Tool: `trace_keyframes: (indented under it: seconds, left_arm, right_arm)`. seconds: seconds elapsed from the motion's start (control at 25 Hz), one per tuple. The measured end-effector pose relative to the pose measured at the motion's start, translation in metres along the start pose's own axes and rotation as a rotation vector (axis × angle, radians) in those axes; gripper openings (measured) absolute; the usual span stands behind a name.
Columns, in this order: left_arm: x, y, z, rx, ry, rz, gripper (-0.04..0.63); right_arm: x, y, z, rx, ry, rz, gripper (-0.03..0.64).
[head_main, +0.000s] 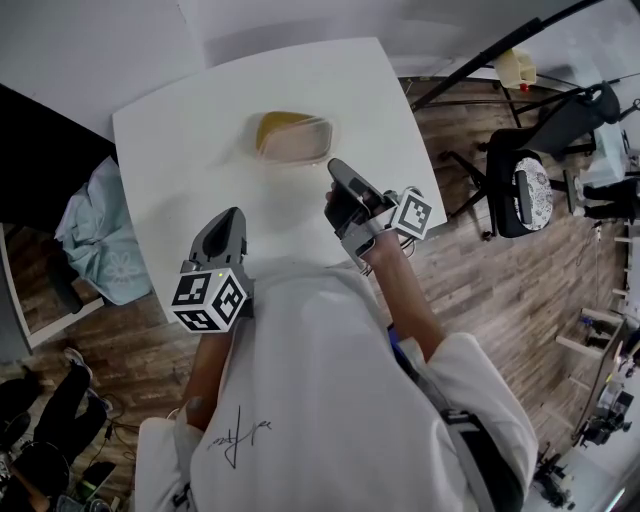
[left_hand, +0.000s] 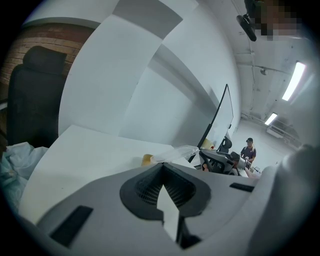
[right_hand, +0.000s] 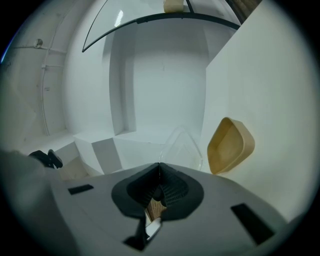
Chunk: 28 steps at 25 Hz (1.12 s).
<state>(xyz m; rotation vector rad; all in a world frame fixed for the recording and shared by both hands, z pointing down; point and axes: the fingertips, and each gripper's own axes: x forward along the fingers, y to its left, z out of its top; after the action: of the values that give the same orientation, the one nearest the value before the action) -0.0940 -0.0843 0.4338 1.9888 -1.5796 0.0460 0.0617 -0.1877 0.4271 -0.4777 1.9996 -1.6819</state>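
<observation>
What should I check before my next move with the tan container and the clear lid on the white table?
1. Left gripper empty: ok, jaws together with nothing between them.
2. Right gripper empty: ok, jaws together with nothing between them.
3. Jaws apart enough to take a rim: not ok, both shut.
4. Tan container empty inside: ok, bare in the right gripper view.
5. Clear lid off the container: ok, it lies beside it; whether they touch, cannot tell.
6. Container well in from the white table edge: ok.
</observation>
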Motion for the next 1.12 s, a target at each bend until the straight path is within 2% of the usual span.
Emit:
trace_keyframes:
  seconds: [1.12]
  left_arm:
    - [-0.005,0.003,0.000,-0.017,-0.014,0.003,0.003]
  right_arm:
    - [0.002,0.017,-0.039,-0.011,0.060,0.024,0.012]
